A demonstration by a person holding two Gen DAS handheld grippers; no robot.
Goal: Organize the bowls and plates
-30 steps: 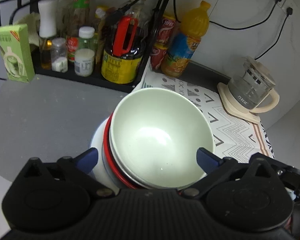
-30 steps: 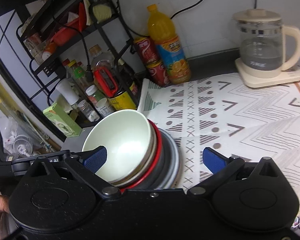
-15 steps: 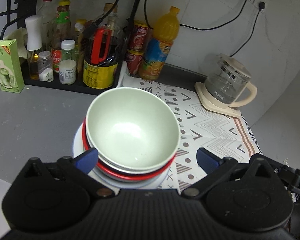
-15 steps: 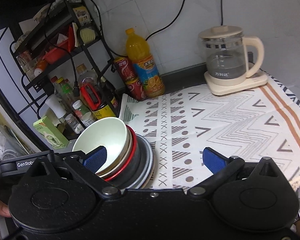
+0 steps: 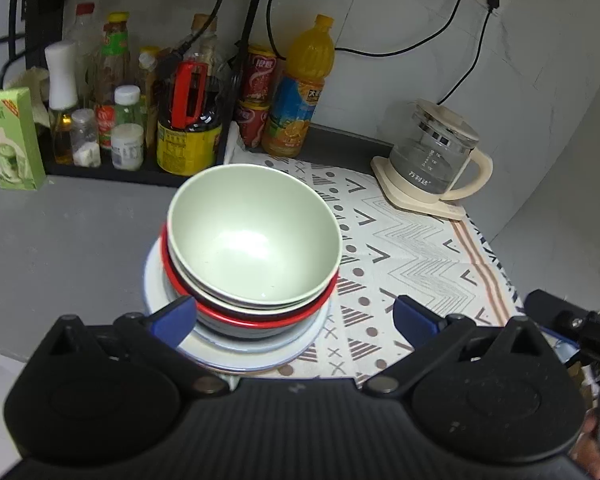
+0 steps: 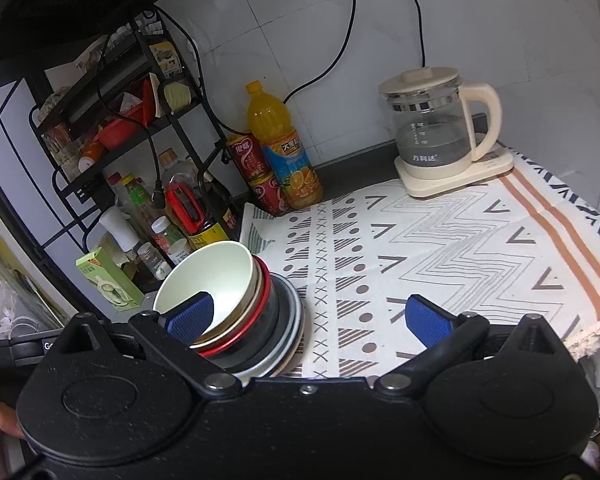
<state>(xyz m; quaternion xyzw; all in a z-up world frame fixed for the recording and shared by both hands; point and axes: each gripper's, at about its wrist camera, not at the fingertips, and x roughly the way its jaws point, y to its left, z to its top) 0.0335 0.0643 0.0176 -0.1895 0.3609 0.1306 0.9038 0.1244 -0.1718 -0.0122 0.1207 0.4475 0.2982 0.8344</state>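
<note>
A pale green bowl (image 5: 256, 236) tops a stack of nested bowls, one with a red rim (image 5: 260, 320), on a pale blue plate (image 5: 252, 354) at the edge of the patterned cloth (image 5: 412, 248). My left gripper (image 5: 296, 316) is open and empty just in front of the stack. The stack also shows in the right wrist view, green bowl (image 6: 216, 276) at the left. My right gripper (image 6: 308, 320) is open and empty, hovering to the stack's right over the cloth (image 6: 440, 240).
A black rack with bottles and jars (image 5: 140, 112) stands behind. A green carton (image 5: 10, 140) is at the left. An orange juice bottle (image 5: 300, 88), red cans (image 5: 256, 96) and a glass kettle (image 5: 436, 160) stand along the wall.
Both grippers have drawn back and up from the stack, which now looks smaller and farther away. Jaws stay open.
</note>
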